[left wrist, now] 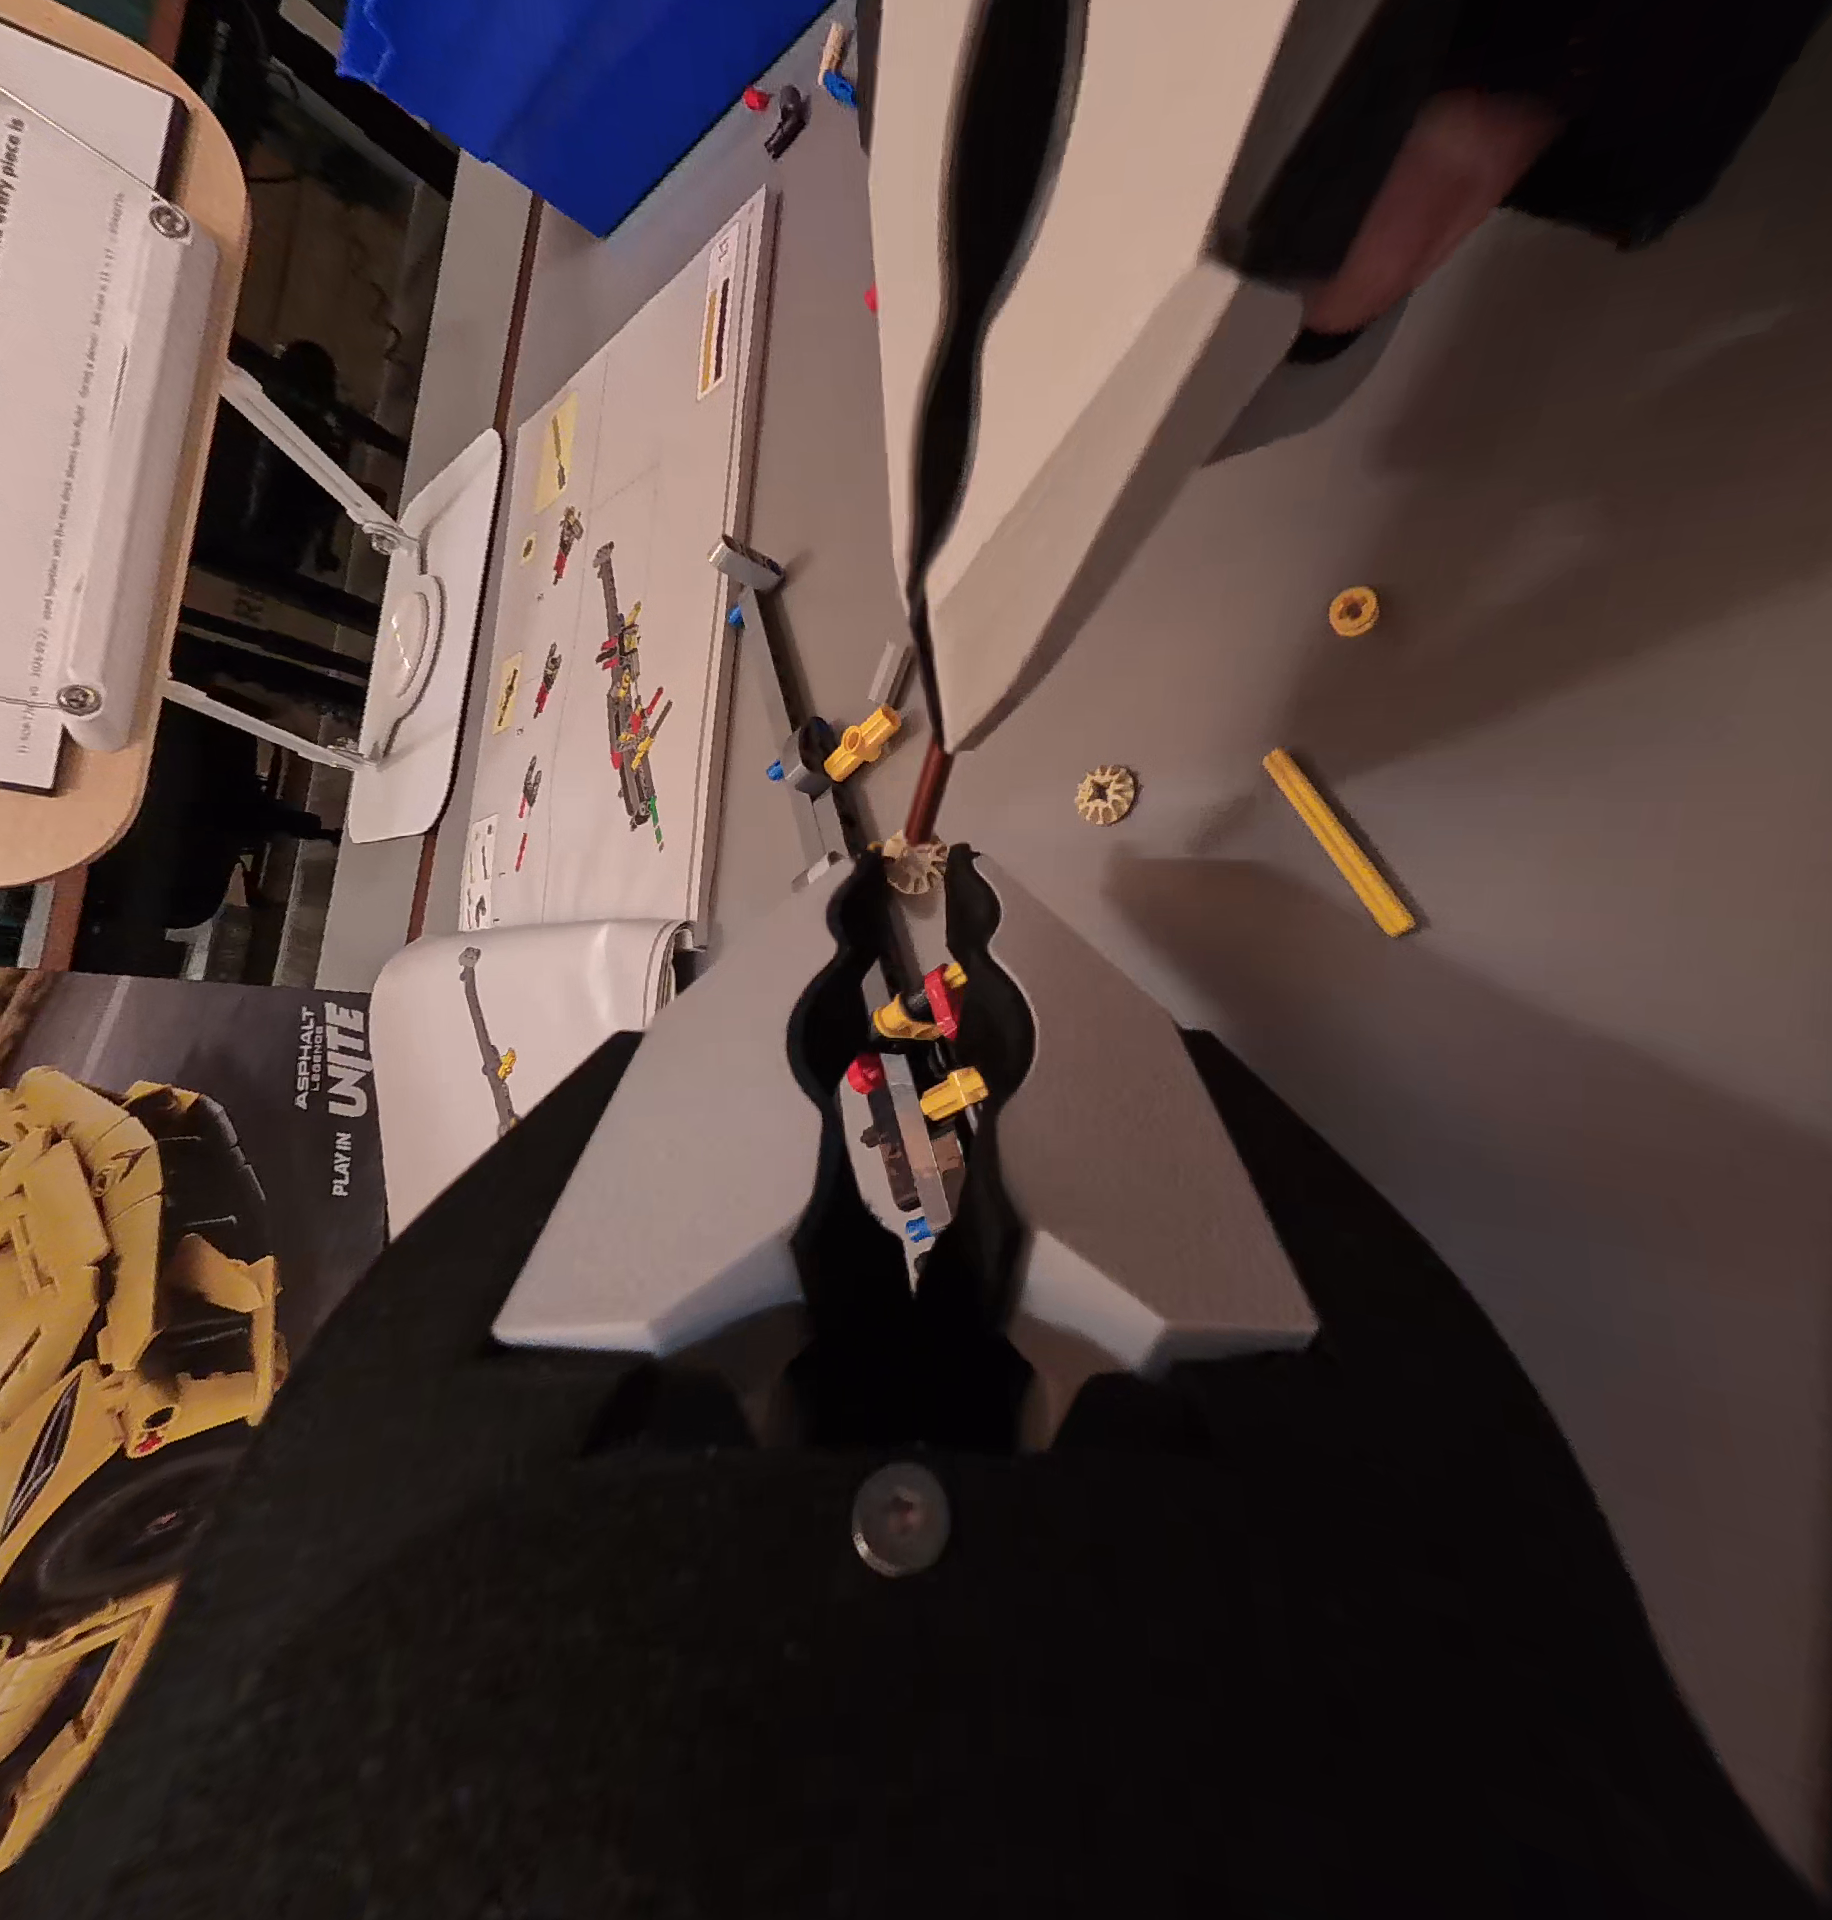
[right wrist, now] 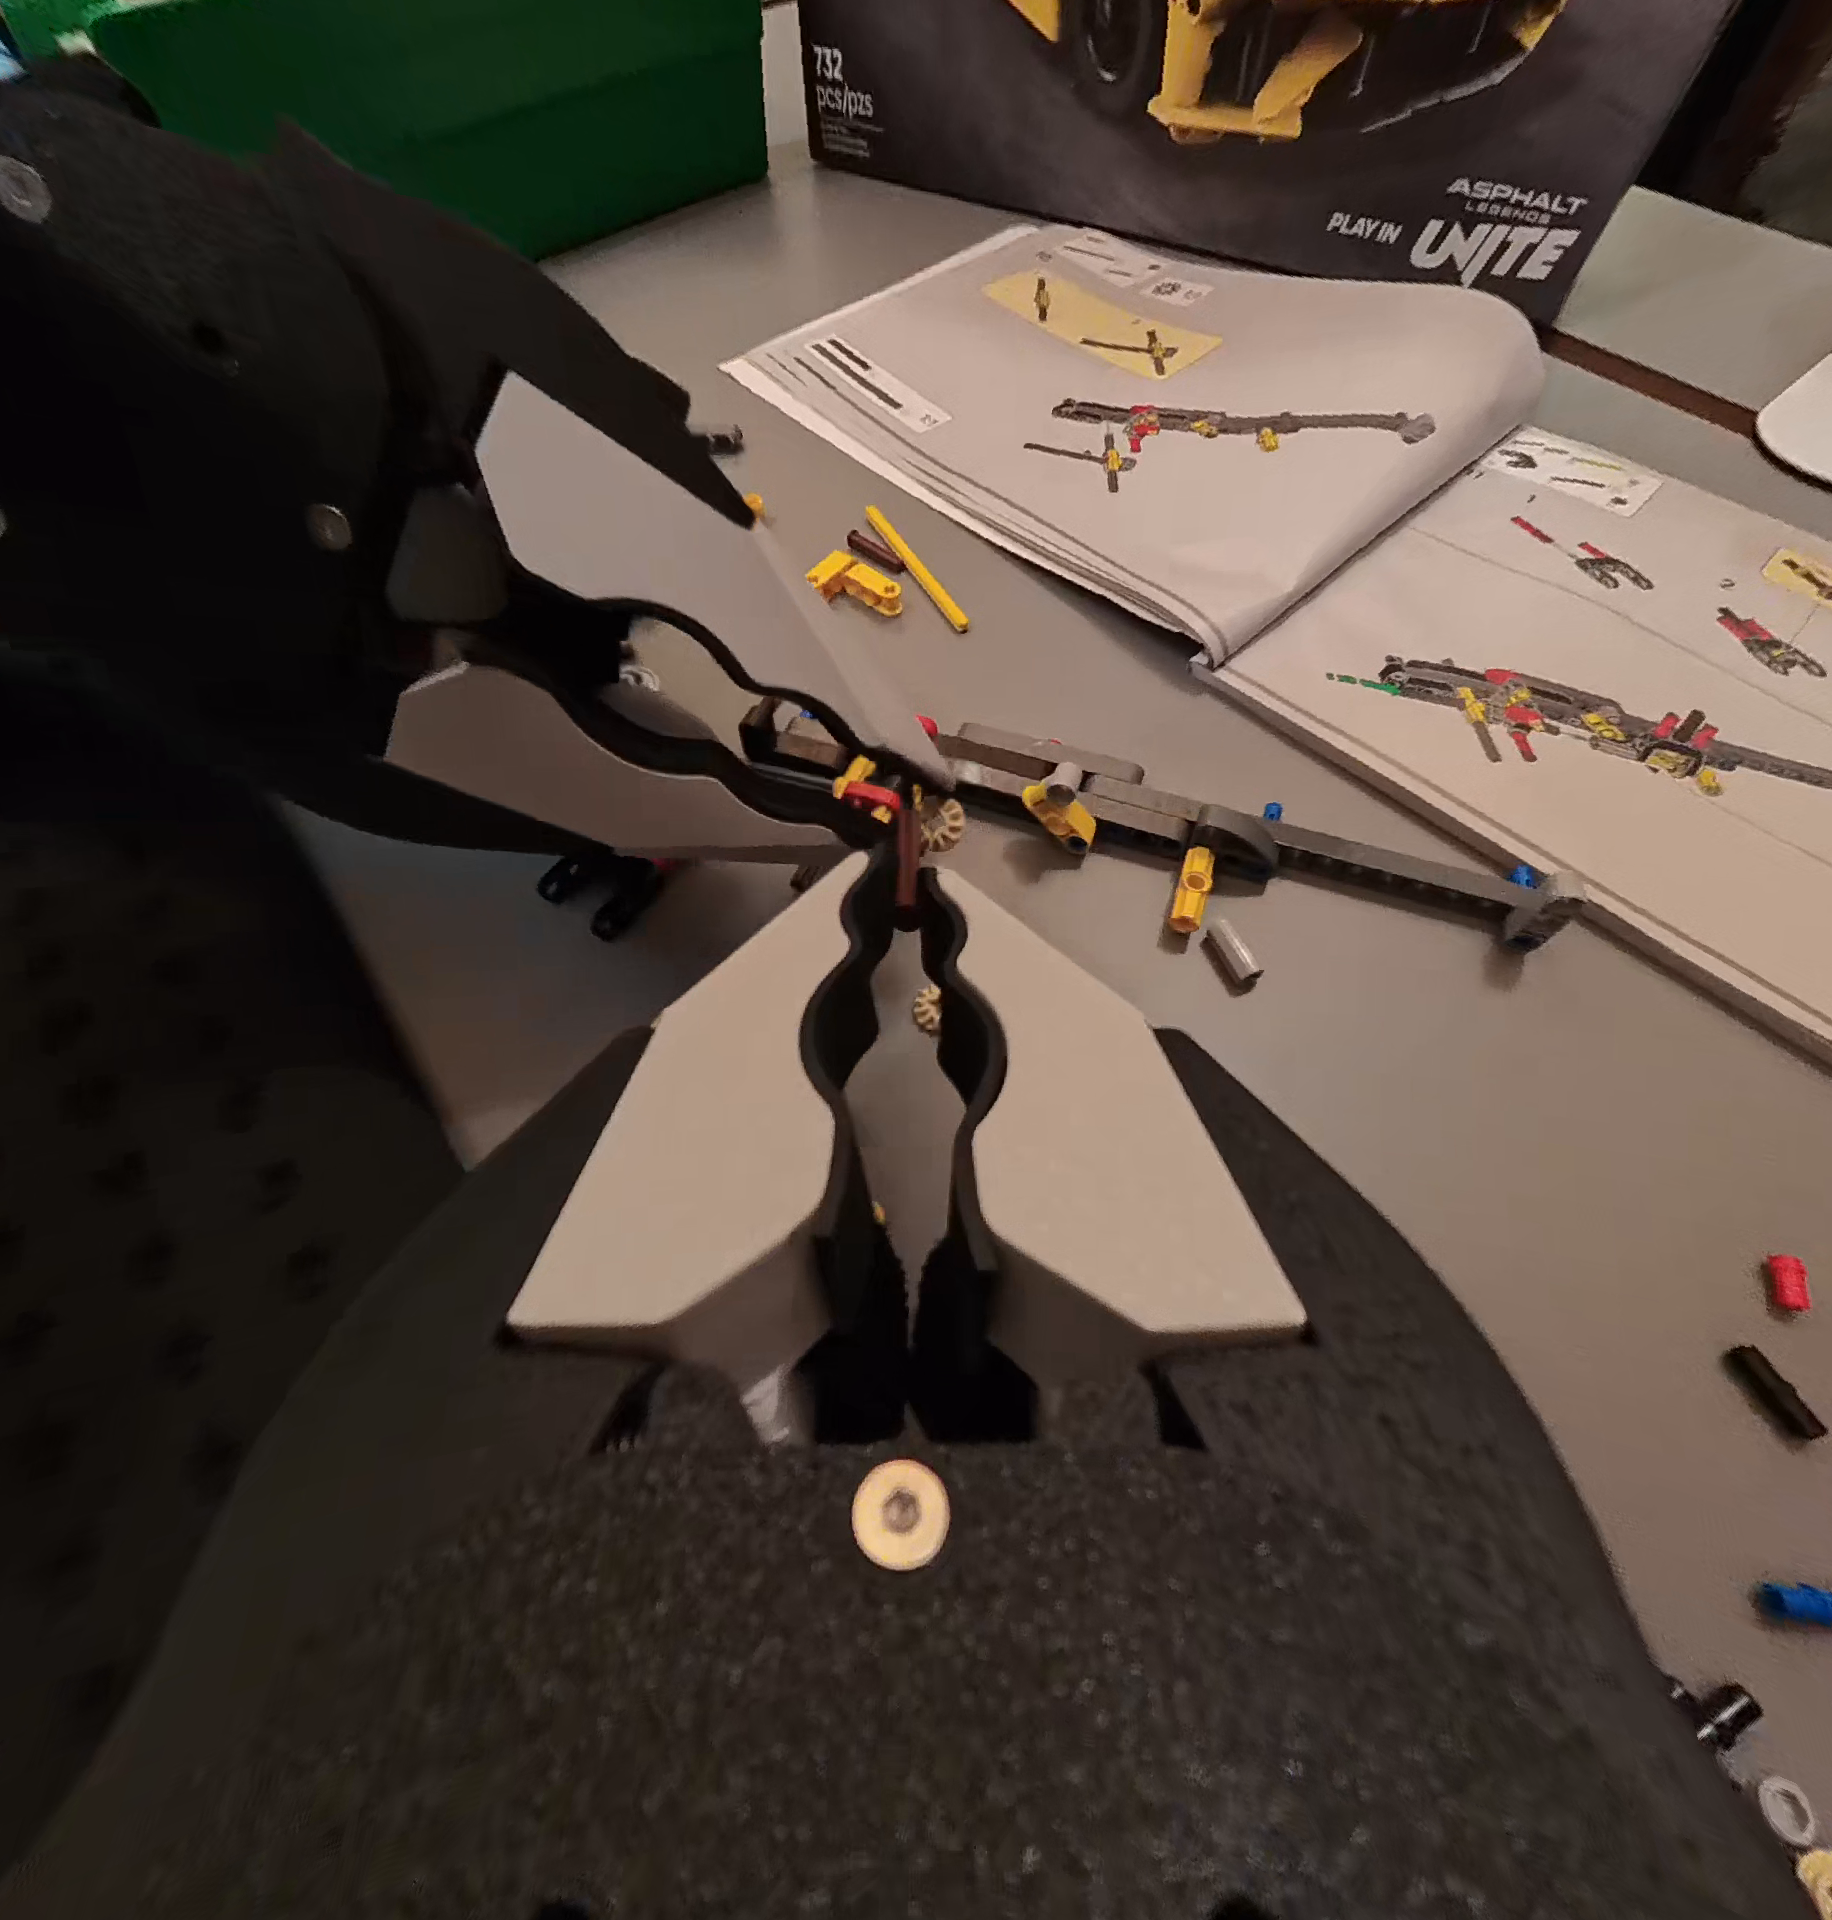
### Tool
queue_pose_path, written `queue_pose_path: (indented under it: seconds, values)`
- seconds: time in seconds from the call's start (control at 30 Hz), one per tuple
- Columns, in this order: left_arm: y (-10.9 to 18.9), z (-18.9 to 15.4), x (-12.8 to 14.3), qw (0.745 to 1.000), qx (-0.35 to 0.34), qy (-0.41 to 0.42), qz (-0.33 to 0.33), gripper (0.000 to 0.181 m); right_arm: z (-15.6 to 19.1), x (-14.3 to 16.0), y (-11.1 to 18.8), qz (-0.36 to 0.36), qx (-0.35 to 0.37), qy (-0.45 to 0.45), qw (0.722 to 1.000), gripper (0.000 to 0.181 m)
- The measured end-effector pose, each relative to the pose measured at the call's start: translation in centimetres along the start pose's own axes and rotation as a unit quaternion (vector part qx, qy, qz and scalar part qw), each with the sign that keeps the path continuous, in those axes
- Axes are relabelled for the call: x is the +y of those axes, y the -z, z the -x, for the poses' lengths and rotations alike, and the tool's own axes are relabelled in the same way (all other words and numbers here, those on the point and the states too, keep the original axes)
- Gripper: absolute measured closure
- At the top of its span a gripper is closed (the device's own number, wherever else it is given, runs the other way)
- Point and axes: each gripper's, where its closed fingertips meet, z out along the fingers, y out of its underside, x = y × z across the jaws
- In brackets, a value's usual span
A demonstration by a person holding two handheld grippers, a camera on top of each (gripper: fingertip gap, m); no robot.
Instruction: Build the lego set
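Left gripper [left wrist: 910, 862] grips beam assembly [left wrist: 917, 1091] (long).

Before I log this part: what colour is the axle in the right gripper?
Dark brown. The axle shows best in the right wrist view, pinched at the right gripper's tips.

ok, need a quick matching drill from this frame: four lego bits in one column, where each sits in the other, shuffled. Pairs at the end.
1. brown axle
2. long beam assembly
3. yellow axle
4. red pin

A. loose on the table, far right
B. pinched in the right hand-held gripper
C. loose beside the instruction booklet
D. clamped at one end by the left hand-held gripper

Pairs: 1-B, 2-D, 3-C, 4-A
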Motion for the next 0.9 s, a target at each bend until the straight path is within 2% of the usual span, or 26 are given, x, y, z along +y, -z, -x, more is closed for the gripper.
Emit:
queue_pose_path:
  seconds: [0.3,0.6,0.77,0.9]
  values:
    - [0.0,0.0,0.1,1.000,-0.012,-0.007,0.008,0.172,-0.3,0.5,-1.0,0.023,0.038,-0.001,0.999,0.178]
    - [0.1,-0.8,0.2,1.000,-0.010,-0.012,0.022,0.172,0.1,0.9,-0.9,0.044,0.035,-0.015,0.998,0.178]
    - [-0.3,-1.9,0.2,0.999,0.015,-0.012,0.027,0.172,0.2,2.0,-0.8,0.096,0.070,0.070,0.991,0.178]
    - [-0.3,-3.0,0.3,0.998,0.061,-0.010,0.016,0.172,0.8,2.9,-0.7,0.123,0.064,0.168,0.976,0.178]
